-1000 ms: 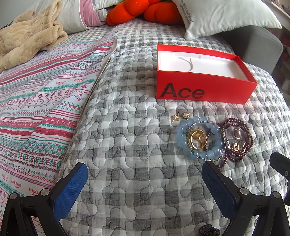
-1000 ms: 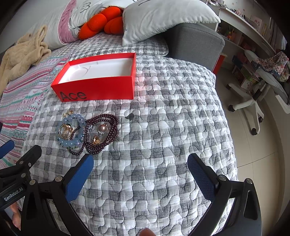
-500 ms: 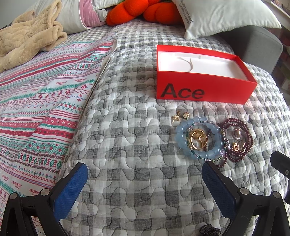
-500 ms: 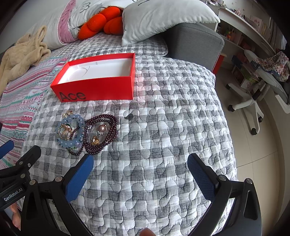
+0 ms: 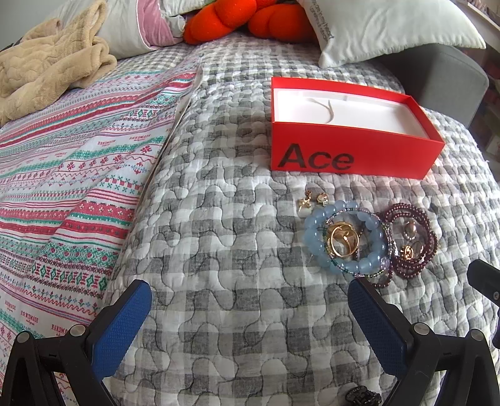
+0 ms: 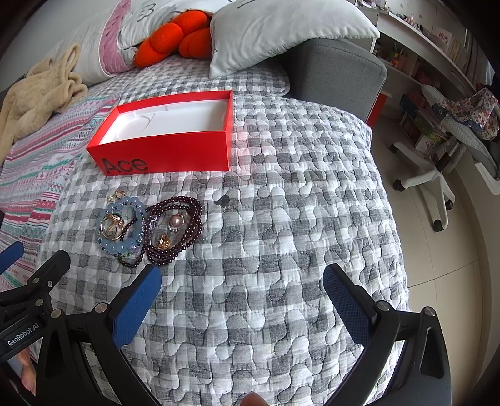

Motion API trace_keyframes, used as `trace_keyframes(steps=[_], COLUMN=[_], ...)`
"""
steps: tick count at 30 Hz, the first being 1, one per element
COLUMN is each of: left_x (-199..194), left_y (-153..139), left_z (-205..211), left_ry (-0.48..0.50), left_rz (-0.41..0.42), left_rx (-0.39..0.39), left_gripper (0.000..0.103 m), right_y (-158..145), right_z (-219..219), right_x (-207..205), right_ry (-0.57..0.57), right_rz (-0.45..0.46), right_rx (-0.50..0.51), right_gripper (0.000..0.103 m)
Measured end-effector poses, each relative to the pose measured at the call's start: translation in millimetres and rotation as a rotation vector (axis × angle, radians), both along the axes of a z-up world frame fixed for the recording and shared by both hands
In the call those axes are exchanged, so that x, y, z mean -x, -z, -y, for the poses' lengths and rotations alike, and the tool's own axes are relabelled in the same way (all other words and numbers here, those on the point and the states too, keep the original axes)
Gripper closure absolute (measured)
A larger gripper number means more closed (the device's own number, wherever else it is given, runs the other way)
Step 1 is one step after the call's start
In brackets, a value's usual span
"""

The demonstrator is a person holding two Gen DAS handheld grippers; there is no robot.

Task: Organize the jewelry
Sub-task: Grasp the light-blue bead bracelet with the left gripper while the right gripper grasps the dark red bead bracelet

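Observation:
An open red box marked "Ace" (image 5: 353, 156) (image 6: 175, 150) with a white lining stands on the grey checked quilt. In front of it lies a jewelry pile: a pale blue bead bracelet (image 5: 312, 237) (image 6: 114, 246) with gold rings (image 5: 342, 239) inside it, a dark red bead strand (image 5: 425, 218) (image 6: 193, 206) around small pendants, and small gold earrings (image 5: 312, 200). My left gripper (image 5: 250, 299) is open and empty, near and left of the pile. My right gripper (image 6: 242, 285) is open and empty, near and right of the pile.
A striped patterned blanket (image 5: 62, 175) covers the bed's left. A beige fleece (image 5: 47, 71), orange plush (image 5: 237, 18) and pillows (image 6: 281, 28) lie at the back. A small dark item (image 6: 223, 200) lies on the quilt. The bed edge, floor and a swivel chair (image 6: 437, 175) are right.

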State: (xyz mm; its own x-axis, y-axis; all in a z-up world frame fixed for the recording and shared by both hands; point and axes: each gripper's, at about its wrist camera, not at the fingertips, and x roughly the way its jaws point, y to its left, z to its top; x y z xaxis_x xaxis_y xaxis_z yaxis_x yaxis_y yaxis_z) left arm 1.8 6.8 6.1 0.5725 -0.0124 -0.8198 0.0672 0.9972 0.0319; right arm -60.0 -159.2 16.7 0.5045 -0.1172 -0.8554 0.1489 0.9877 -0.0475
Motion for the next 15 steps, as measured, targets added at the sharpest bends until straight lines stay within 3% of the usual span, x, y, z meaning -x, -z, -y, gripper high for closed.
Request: trace_keyframes(steps=[7,15], left_x=[-2,-21], left_y=[-2,0], left_z=[-5,-12], left_ry=[0.025,0.080], left_rz=[-0.005,-0.050], left_rx=[0.015,0.013], left_gripper=[0.000,0.000], right_y=[-2,7], right_z=[11,36], right_x=[-8,-41], right_ry=[-0.014,-0.005], right_rz=[-0.005,-0.085], right_rx=[-0.023,-0.119], right_gripper=[0.000,0.000])
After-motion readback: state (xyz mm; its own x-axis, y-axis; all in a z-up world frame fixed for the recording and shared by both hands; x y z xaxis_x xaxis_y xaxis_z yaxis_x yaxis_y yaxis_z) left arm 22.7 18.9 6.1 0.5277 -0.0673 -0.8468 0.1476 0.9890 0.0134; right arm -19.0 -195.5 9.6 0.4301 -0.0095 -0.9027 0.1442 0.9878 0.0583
